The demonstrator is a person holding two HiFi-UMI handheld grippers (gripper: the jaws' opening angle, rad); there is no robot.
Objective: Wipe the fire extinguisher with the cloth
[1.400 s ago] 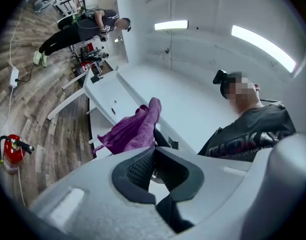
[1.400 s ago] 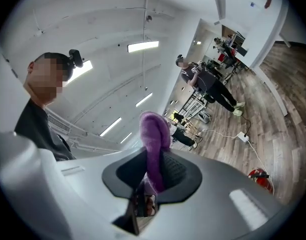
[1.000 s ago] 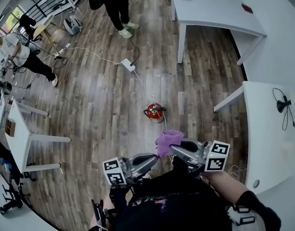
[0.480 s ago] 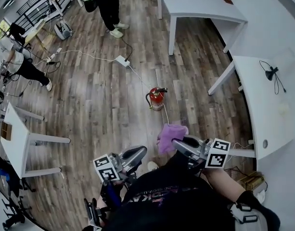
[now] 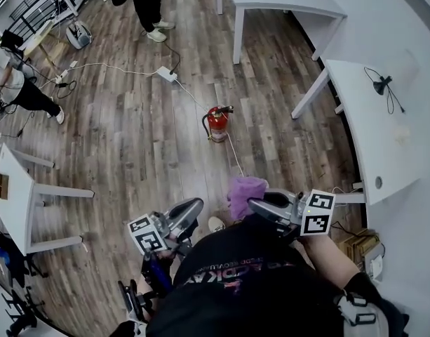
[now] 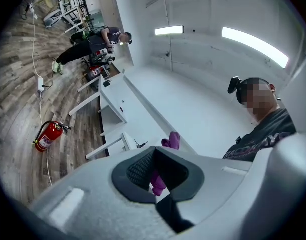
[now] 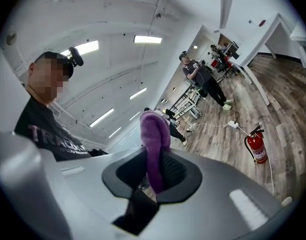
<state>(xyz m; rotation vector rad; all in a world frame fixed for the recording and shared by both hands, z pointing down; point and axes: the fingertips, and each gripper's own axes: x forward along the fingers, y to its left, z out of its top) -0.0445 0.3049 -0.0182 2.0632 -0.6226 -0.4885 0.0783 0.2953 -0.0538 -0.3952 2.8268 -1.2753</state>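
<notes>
The right claw (image 5: 252,203) is pinching the soft, limp cloth (image 5: 244,190) by a fold, the left claw (image 5: 192,210) is sitting pressed together and empty, and the probably heavy, slick fire extinguisher (image 5: 216,123) is standing far off.

Fire extinguisher (image 5: 216,123) upright on floor (image 5: 130,132); purple cloth (image 5: 244,190) in right claw (image 5: 255,206).

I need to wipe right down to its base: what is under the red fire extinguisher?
The red fire extinguisher stands on wood-plank floor; no mat or stand shows. A thin white cable lies beside its base. The floor right beneath it is covered.
</notes>
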